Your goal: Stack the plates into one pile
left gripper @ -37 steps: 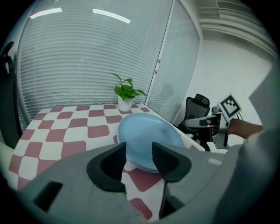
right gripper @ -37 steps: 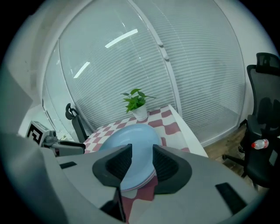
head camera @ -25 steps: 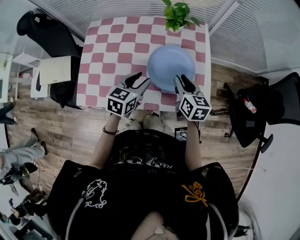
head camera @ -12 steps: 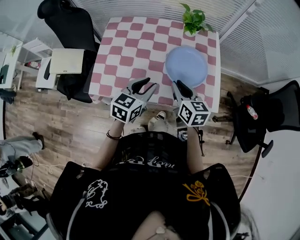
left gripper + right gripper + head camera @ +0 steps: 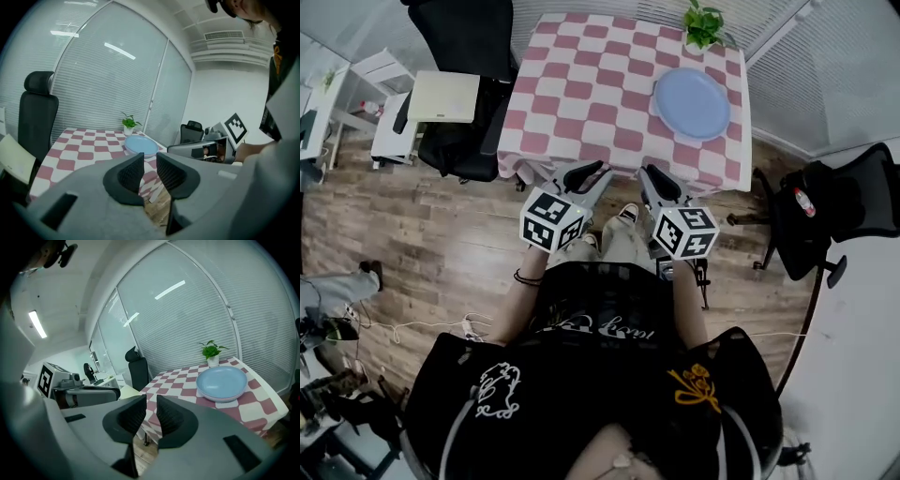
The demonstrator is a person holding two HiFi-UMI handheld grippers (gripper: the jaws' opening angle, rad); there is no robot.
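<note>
The blue plates [image 5: 692, 103] are seen as a single pile on the right side of the checkered table [image 5: 581, 103], close to the far corner where the potted plant [image 5: 703, 23] stands. In the right gripper view a second rim is made out just under the upper plate [image 5: 221, 383], with the plant [image 5: 212, 352] behind it. A second ago both grippers were held at the near rim of the pile, over the tablecloth, with their jaws spread wider. Now they are found drawn back past the table's near edge, above the wooden floor [image 5: 441, 244] and the person's shoes, well apart from the pile. The left gripper [image 5: 589, 177] is seen closed down, only a slit being left between its ribbed pads [image 5: 131, 173], and nothing is held there. The jaws of the right gripper [image 5: 659, 181] are caught closing, a narrow gap remaining between them, and nothing is gripped by its pads [image 5: 171, 416] either. From the left gripper view the pile [image 5: 140, 144] is seen beyond the jaws on the table, with the right gripper [image 5: 201, 147] alongside. The table itself is shown higher and smaller in the head view than before.
</note>
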